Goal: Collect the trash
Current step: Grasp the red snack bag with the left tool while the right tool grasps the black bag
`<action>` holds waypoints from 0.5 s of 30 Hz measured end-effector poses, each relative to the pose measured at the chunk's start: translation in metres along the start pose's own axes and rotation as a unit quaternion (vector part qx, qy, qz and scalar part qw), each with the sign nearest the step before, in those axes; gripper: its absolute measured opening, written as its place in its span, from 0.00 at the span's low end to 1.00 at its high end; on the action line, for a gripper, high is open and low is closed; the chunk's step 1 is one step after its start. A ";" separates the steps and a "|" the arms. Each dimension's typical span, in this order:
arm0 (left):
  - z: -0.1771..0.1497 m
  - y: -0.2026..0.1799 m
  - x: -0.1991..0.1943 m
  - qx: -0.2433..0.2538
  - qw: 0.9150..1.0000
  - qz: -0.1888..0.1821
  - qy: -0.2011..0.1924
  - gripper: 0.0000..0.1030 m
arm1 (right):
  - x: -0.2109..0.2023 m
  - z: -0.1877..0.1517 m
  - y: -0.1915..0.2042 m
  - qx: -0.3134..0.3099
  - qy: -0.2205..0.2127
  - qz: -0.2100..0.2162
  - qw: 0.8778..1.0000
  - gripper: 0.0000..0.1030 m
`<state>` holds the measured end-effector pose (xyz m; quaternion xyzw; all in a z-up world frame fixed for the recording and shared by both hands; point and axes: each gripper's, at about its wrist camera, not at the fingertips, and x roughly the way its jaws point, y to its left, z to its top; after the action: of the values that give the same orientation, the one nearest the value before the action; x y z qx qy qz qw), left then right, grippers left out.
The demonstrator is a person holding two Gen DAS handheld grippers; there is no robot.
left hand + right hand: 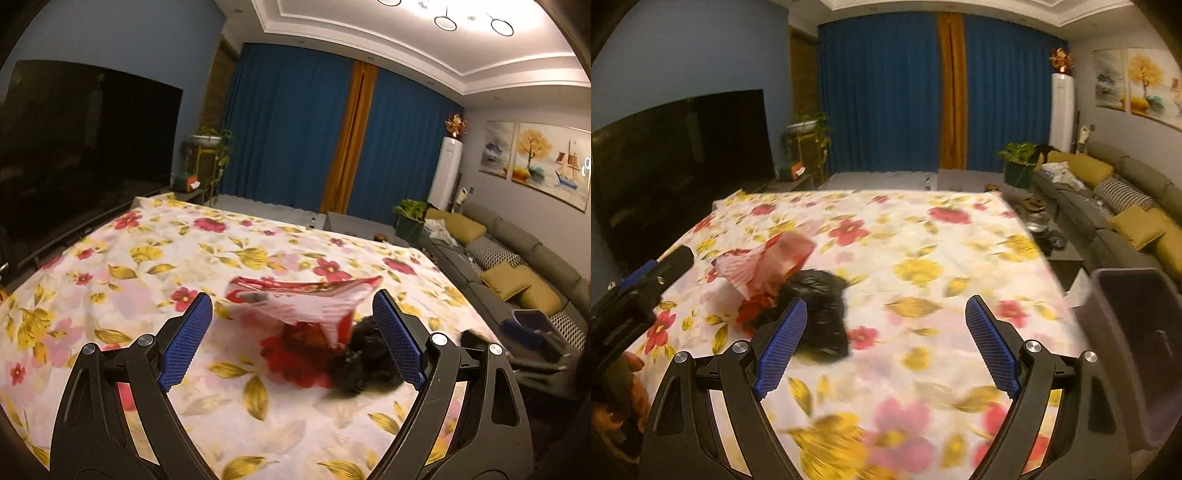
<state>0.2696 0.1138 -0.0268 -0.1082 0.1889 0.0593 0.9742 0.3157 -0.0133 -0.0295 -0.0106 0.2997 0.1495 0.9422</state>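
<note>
A red and white crumpled wrapper (303, 299) lies on the floral tablecloth (147, 258), with a crumpled black plastic bag (364, 363) beside it on the right. My left gripper (291, 332) is open, its blue pads on either side of the two pieces, just short of them. In the right wrist view the wrapper (764, 266) and the black bag (820, 310) lie at the left, ahead of the left finger. My right gripper (886, 336) is open and empty over the cloth. The left gripper (646, 280) shows at the left edge.
A dark bin (1126, 332) stands off the table's right edge, also in the left wrist view (532, 325). A grey sofa (517, 266) with yellow cushions runs along the right. A large television (81, 147) stands at the left. Blue curtains hang behind.
</note>
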 end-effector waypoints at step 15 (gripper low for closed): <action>0.003 0.022 0.003 -0.013 1.000 0.000 -0.011 0.84 | 0.075 0.000 0.043 -0.003 0.065 0.034 0.997 0.47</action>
<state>0.2698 0.1363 -0.0297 -0.1200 0.1776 0.0624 0.9748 0.3612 0.0488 -0.0690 -0.0130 0.3602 0.1809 0.9151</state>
